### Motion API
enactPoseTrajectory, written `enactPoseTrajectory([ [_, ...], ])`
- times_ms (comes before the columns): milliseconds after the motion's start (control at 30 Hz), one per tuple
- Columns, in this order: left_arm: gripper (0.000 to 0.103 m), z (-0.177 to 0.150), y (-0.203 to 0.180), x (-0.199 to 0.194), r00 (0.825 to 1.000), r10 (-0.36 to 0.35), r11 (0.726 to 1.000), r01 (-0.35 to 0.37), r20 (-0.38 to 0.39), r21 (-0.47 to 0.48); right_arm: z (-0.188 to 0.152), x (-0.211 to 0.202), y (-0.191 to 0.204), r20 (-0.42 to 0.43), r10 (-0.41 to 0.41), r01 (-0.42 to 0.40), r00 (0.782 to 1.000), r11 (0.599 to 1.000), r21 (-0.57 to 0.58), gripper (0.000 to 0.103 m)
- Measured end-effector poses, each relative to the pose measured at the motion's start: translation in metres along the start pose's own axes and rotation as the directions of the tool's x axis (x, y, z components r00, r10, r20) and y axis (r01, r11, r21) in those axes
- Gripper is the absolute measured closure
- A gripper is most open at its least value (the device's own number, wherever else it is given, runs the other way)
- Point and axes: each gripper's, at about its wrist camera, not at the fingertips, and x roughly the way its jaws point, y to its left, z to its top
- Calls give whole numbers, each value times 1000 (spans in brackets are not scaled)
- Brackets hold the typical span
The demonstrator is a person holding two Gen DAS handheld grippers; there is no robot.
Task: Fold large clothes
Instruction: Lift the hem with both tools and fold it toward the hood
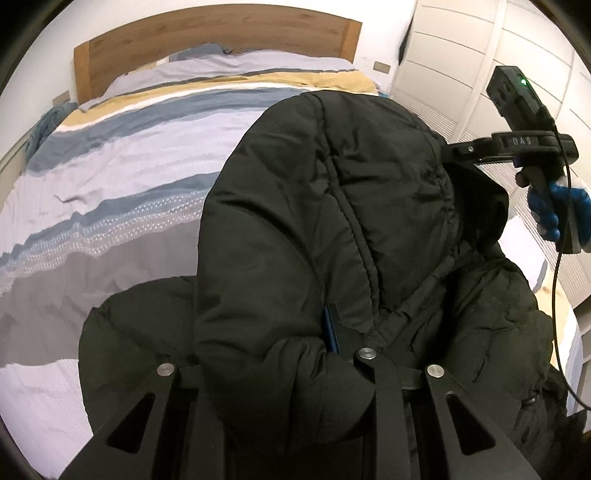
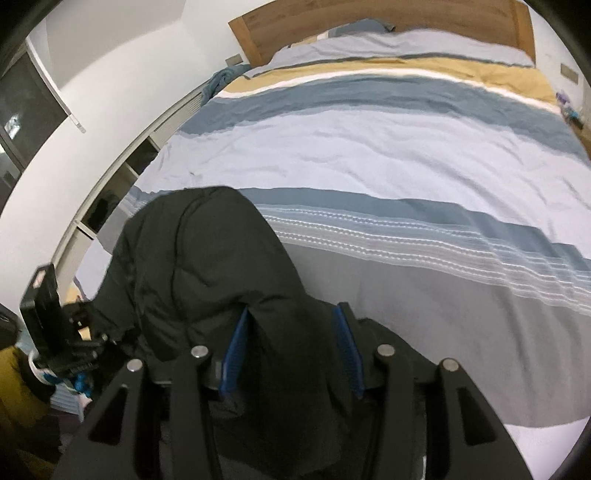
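Observation:
A black padded jacket (image 1: 314,206) with a hood hangs above the striped bed, bunched between both grippers. My left gripper (image 1: 300,325) is shut on a thick fold of it. Only one blue pad (image 1: 330,328) shows; the other finger is buried under the fabric. My right gripper (image 2: 291,343) is shut on another part of the jacket (image 2: 207,266), and the cloth fills the gap between its two blue pads (image 2: 236,354). In the left wrist view the right gripper (image 1: 458,149) reaches the hood's edge from the right, held by a blue-gloved hand (image 1: 554,206).
The bed's cover (image 2: 406,147) is striped lilac, blue, grey and yellow and runs back to a wooden headboard (image 1: 221,33). White wardrobe doors (image 1: 461,55) stand to the right. Low open shelves (image 2: 110,199) line the wall on the left.

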Motion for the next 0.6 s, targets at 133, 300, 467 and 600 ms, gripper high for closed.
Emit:
enactPoseTrajectory([
  [133, 78, 1, 3, 1, 1000, 14, 1000, -14, 0, -20, 6, 14, 7, -6, 94, -94, 996, 994, 50, 59],
  [300, 78, 27, 16, 21, 995, 98, 990, -97, 9, -100, 2, 4, 22, 15, 68, -68, 998, 998, -4, 87],
  [467, 74, 39, 23, 39, 988, 153, 974, -150, 5, -168, 2, -16, 40, 69, 40, -36, 997, 998, -57, 91],
  [600, 61, 10, 21, 19, 996, 94, 971, -94, -9, -219, -36, -15, 61, 31, 5, -1, 1000, 989, -151, 91],
])
